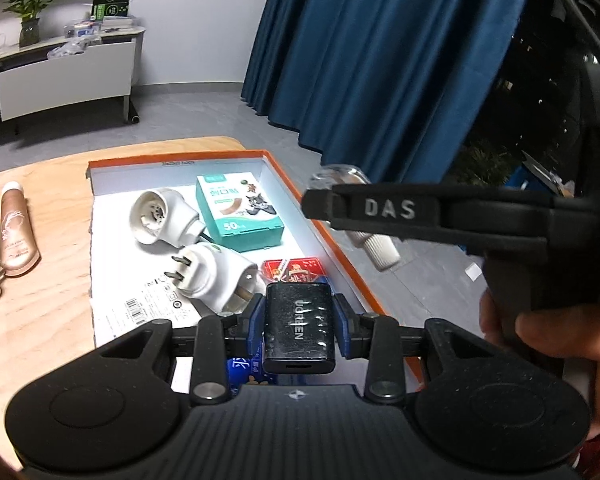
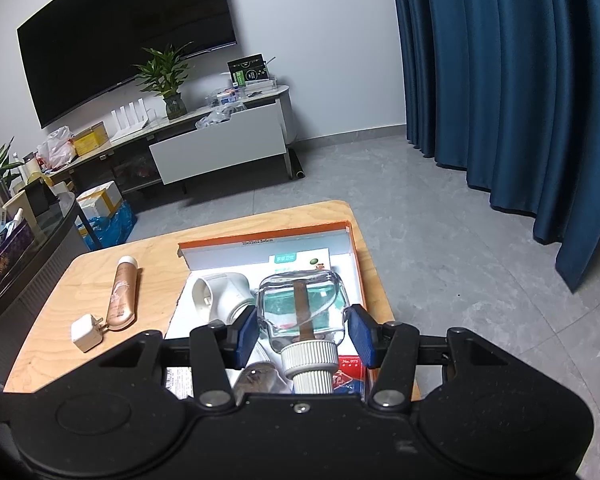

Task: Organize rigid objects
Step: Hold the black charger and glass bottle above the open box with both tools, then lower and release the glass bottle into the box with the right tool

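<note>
A home living room: a large flat-screen television (image 2: 128, 36) hangs on the white wall above a low media console (image 2: 216, 148) bearing a potted plant (image 2: 168, 76) (plus assorted clutter), floor-length blue curtains (image 2: 500, 80) cover the window side, and grey floor tiles (image 2: 440, 240) surround a small wooden table (image 2: 100, 280).

Plugs (image 1: 204, 264) in box (image 1: 340, 240) – tube (image 1: 16, 232) left, outside.
</note>
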Available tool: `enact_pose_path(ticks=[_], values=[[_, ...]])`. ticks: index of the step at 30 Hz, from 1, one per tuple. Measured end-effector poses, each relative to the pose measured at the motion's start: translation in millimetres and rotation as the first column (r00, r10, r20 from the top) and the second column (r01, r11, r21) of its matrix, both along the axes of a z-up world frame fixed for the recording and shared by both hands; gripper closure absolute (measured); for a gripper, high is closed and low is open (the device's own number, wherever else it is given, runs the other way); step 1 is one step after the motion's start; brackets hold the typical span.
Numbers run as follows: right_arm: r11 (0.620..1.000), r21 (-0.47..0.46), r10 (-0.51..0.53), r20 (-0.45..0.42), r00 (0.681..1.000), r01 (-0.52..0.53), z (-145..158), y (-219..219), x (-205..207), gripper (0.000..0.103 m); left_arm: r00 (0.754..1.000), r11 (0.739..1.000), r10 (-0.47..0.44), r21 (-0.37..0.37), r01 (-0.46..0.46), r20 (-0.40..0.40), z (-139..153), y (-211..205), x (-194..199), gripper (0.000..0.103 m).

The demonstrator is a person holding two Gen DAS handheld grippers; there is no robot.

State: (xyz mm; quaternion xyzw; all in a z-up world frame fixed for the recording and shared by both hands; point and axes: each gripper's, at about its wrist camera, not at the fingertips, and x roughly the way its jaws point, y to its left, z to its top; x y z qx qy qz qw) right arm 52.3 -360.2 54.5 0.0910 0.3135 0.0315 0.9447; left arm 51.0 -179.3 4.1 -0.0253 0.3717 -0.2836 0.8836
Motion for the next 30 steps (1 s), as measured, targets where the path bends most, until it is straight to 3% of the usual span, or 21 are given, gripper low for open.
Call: enact_pose_path(ticks=[30], values=[[1.000, -0.002, 0.022, -0.028, 0.999, -0.022, -6.1, 4.0, 5.3, 0.043, 0.999, 0.999, -0.033, 0.026, 0.033, 0.003, -2.4, -12.6, -4.7, 0.067]])
